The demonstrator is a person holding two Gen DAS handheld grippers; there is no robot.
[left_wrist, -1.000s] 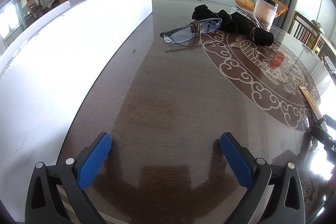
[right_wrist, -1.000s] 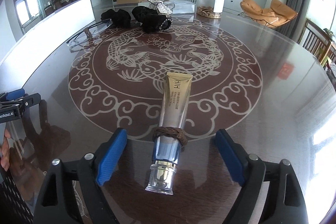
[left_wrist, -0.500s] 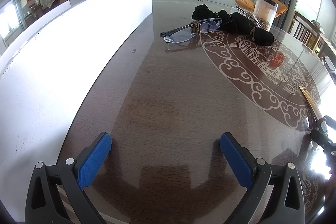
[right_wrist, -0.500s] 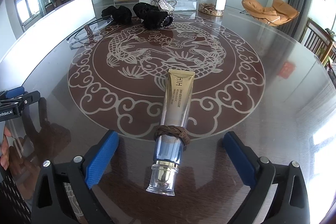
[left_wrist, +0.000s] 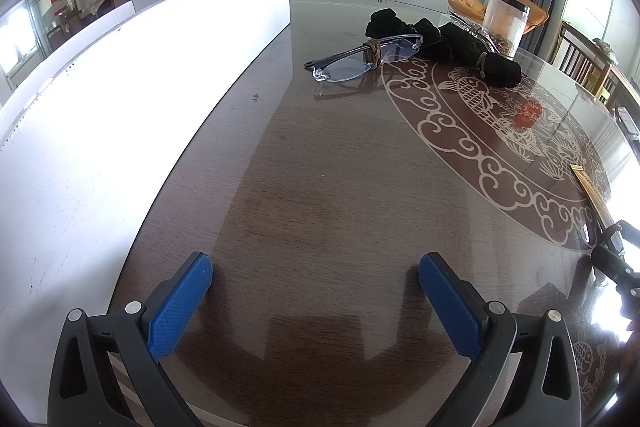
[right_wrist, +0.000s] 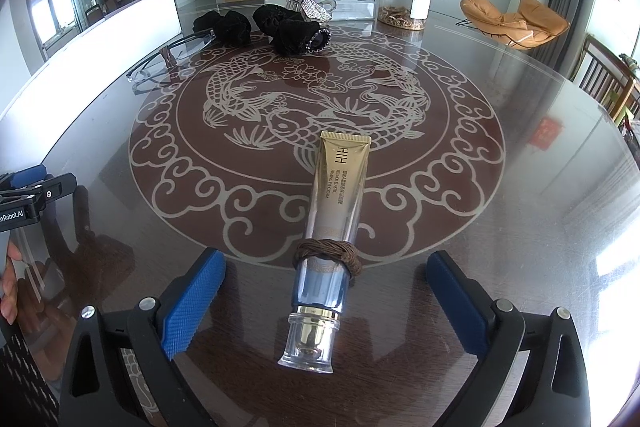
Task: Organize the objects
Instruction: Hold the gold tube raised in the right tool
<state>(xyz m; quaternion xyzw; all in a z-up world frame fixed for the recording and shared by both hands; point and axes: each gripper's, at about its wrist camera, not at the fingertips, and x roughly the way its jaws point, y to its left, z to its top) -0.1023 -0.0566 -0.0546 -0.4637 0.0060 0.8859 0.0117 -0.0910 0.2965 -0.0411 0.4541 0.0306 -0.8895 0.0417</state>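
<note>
Both claws stood wide apart and empty. Your right claw [right_wrist: 324, 291] straddled the cream tube [right_wrist: 334, 223] lying near the table [right_wrist: 520, 227] edge closest to you; you did best closing squarely below its brown hair tie [right_wrist: 326, 253].

Gold-to-blue tube [right_wrist: 338, 203], brown band [right_wrist: 326, 254], blue fingers [right_wrist: 192, 303], fish-patterned table [right_wrist: 520, 227]

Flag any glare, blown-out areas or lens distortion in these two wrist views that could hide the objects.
Left wrist view: the white panel is blown out, and glare washes the right table edge; the glasses stay sharp. Right wrist view: window glare whitens the glass tabletop, but the cream tube reads clearly. Both views bend straight edges, fisheye-style.
</note>
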